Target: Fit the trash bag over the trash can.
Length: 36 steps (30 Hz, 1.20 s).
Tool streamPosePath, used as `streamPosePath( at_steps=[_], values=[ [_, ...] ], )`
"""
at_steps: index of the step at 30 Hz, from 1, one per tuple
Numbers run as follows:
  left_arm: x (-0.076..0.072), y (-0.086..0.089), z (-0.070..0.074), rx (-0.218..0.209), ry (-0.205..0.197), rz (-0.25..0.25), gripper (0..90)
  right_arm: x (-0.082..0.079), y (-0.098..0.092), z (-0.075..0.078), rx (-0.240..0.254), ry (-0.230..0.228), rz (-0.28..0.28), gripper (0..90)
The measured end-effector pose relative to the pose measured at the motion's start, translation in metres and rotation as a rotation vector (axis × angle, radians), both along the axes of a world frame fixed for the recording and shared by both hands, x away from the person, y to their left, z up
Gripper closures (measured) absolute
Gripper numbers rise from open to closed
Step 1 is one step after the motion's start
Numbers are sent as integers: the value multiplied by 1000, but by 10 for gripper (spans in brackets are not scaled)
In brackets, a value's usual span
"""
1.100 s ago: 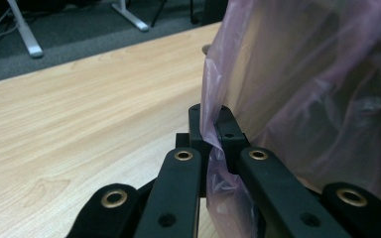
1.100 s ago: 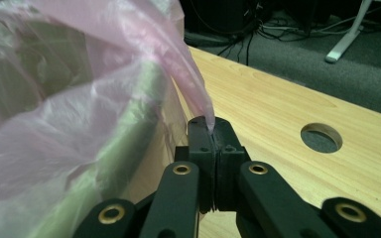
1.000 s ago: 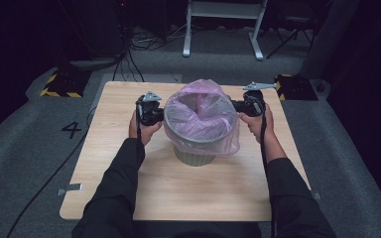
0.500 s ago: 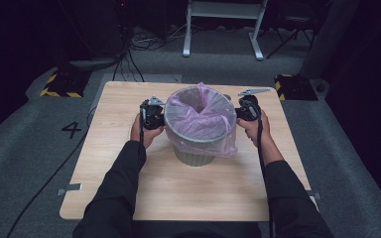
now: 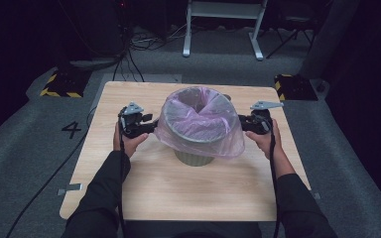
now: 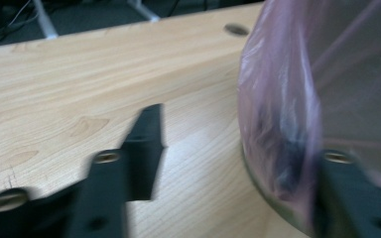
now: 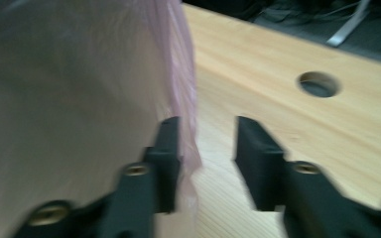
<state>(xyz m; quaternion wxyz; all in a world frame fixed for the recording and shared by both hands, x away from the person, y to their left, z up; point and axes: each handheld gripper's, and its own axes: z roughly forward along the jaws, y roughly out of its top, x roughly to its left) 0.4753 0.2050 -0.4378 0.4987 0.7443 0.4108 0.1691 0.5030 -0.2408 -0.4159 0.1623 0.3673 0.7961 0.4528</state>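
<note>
- Wooden table (image 5: 129, 208): light wood top; a round hole (image 7: 318, 83) shows in it in the right gripper view.
- Pink bag (image 5: 198, 124): thin translucent plastic, lining a grey bin (image 5: 193, 157) that stands near the table's middle; the bag's edge is folded out over the rim and hangs down the bin's outside.
- Left gripper (image 5: 151, 128): held in the left hand (image 5: 128, 143) just beside the bin's left side. In the left gripper view the jaws stand wide apart; one jaw lies over bare wood, the other sits against or behind the bag film at the bin's edge. Nothing clamped between them.
- Right gripper (image 5: 242, 124): held in the right hand (image 5: 265, 141) at the bin's right side. In the right gripper view the jaws are parted by a clear gap; the bag's hanging edge lies at the inner face of one jaw, not pinched. View blurred.
</note>
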Motion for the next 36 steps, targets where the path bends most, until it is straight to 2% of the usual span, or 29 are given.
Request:
streamPosePath(
  at_steps=[1, 2, 3, 4, 5, 7, 8, 10, 11, 12, 13, 16, 19, 20, 21, 24, 25, 27, 28, 30, 32, 35, 36],
  values=[
    [-4, 4, 2, -4, -18, -3, 357, -4, -4, 2, -1, -16, -6, 520],
    [-9, 8, 3, -14, -25, 10, 316, -7, -9, 4, 5, -13, -5, 475],
    [-12, 12, 5, -12, -29, 7, 268, -10, -14, 6, 13, -13, 1, 449],
    [-16, 16, 7, -20, -38, 4, 240, -14, -18, 8, 5, -31, 7, 430],
    [-20, 20, 8, -30, -44, 4, 226, -19, -21, 9, -13, -49, 6, 411],
    [-27, 24, 11, -14, -51, 10, 214, -25, -29, 11, -45, -69, -21, 356],
    [-30, 25, 12, -2, -60, 11, 206, -27, -31, 11, -46, -71, -20, 339],
    [-37, 27, 16, 15, -68, 23, 192, -35, -38, 12, -9, -71, 23, 313],
    [-38, 28, 17, 25, -67, 51, 192, -40, -40, 13, -3, -82, 55, 303],
    [-39, 27, 18, 30, -63, 66, 199, -47, -40, 13, -19, -96, 71, 291],
    [-39, 26, 19, 31, -66, 61, 203, -53, -40, 14, -36, -119, 91, 276],
    [-44, 15, 23, 76, -101, 16, 200, -72, -32, 15, -28, -151, 169, 230],
    [-50, -2, 28, 133, -131, 1, 200, -91, -15, 14, -73, -200, 238, 219],
    [-52, -7, 29, 141, -136, -17, 200, -95, -9, 13, -82, -211, 261, 220],
    [-54, -12, 30, 157, -138, -18, 201, -99, -4, 12, -94, -220, 266, 228],
    [-57, -23, 30, 214, -146, -23, 202, -103, 8, 7, -147, -249, 242, 292],
    [-57, -25, 29, 232, -142, -12, 202, -103, 11, 5, -154, -257, 235, 347],
    [-57, -27, 29, 229, -136, -19, 203, -102, 14, -1, -181, -248, 218, 523],
    [-59, -29, 29, 234, -139, -19, 201, -102, 16, -4, -199, -252, 205, 582],
    [-62, -29, 31, 229, -152, -22, 199, -101, 16, -9, -183, -258, 216, 740],
    [-67, -24, 36, 212, -167, -38, 201, -101, 15, -12, -168, -251, 221, 853],
    [-77, -15, 42, 179, -184, -55, 205, -101, 16, -17, -182, -248, 232, 896],
    [-81, -14, 42, 184, -184, -63, 218, -102, 16, -18, -190, -239, 236, 897]
  ],
)
